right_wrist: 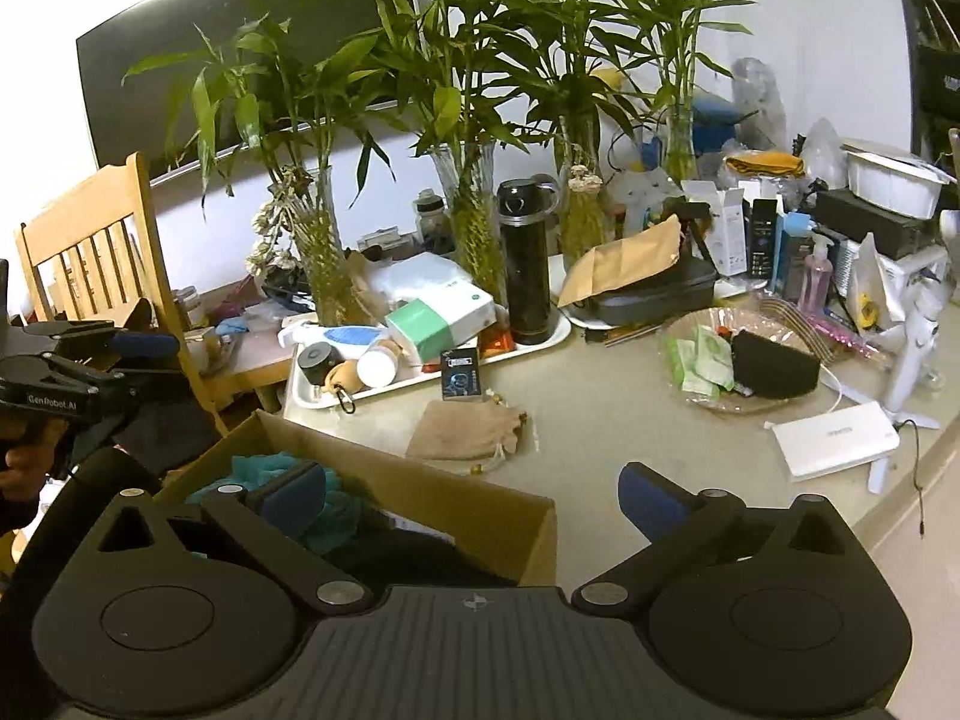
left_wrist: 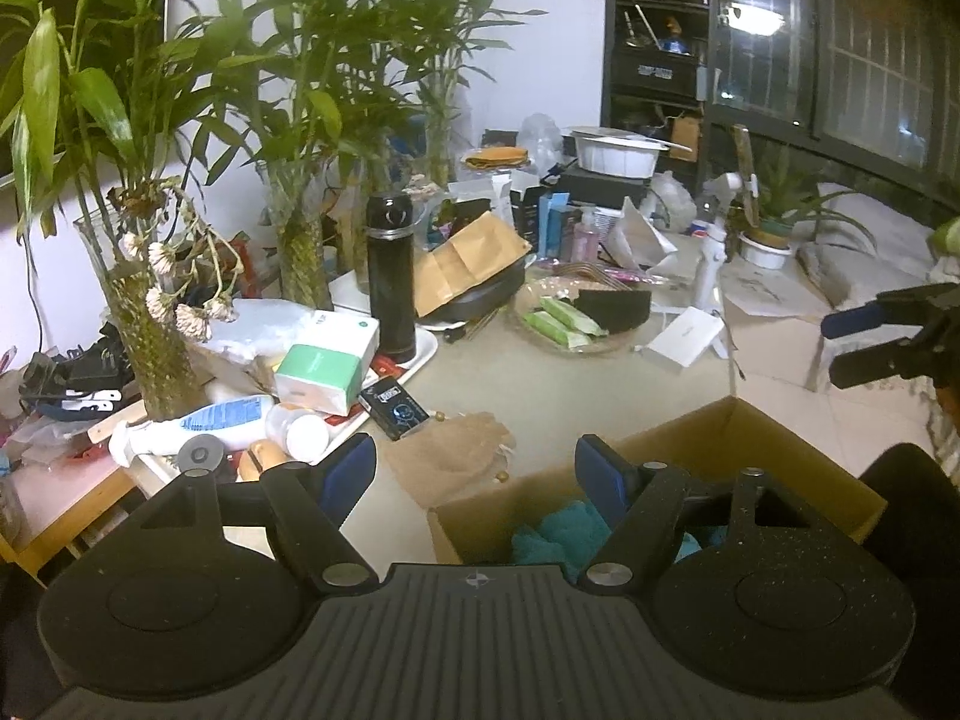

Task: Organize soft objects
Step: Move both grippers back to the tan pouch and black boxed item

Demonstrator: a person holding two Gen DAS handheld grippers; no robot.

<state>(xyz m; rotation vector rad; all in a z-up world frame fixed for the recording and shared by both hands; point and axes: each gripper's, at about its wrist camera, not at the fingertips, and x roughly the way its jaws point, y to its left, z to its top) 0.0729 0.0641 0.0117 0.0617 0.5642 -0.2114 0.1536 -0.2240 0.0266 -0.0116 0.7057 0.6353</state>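
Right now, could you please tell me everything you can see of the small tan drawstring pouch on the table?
The tan drawstring pouch is a small bag of soft, coarse-looking beige cloth, lying flat and slightly crumpled on the pale table. Its gathered mouth points right, with pale cords ending in small brownish beads. It sits just beyond the open cardboard box, in front of the white tray and a small black box. Neither gripper touches it. In the left wrist view it looks wrinkled and empty.
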